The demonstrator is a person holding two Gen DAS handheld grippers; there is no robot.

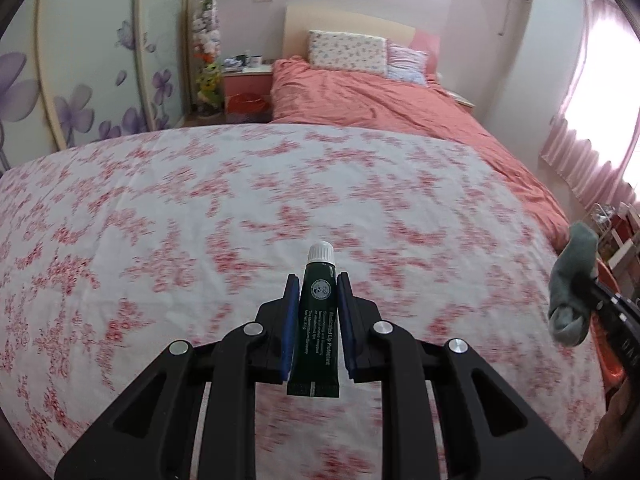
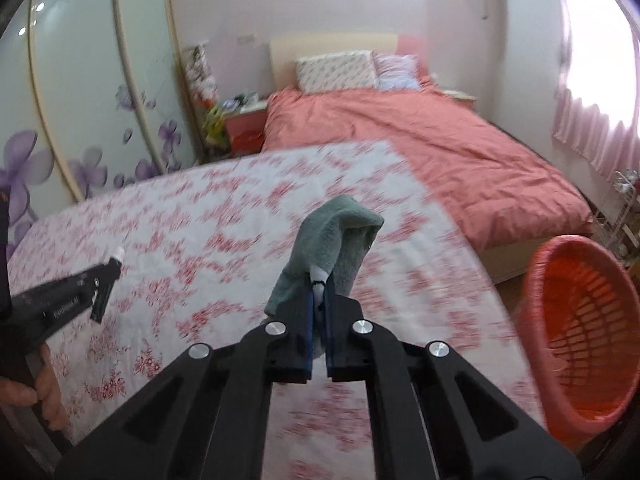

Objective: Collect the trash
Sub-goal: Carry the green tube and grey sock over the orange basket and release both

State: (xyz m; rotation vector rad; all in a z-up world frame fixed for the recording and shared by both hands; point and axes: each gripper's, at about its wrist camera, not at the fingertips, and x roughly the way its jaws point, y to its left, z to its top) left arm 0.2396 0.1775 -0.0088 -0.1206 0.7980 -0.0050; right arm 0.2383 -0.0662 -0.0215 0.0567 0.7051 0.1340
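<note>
My left gripper (image 1: 318,282) is shut on a dark green tube (image 1: 317,320) with a white cap, held above the floral bedspread (image 1: 200,220). My right gripper (image 2: 319,288) is shut on a grey-green sock (image 2: 332,240) that droops over its fingers. The sock also shows at the right edge of the left wrist view (image 1: 572,280). The left gripper with the tube shows at the left of the right wrist view (image 2: 106,280). An orange slatted basket (image 2: 580,320) stands on the floor to the right of the bed, close to the right gripper.
A salmon duvet (image 1: 400,100) covers the far half of the bed, with two pillows (image 1: 348,50) at the headboard. A pink nightstand (image 1: 246,88) stands at the far left. Floral wardrobe doors (image 1: 80,80) line the left wall. Pink curtains (image 1: 592,120) hang on the right.
</note>
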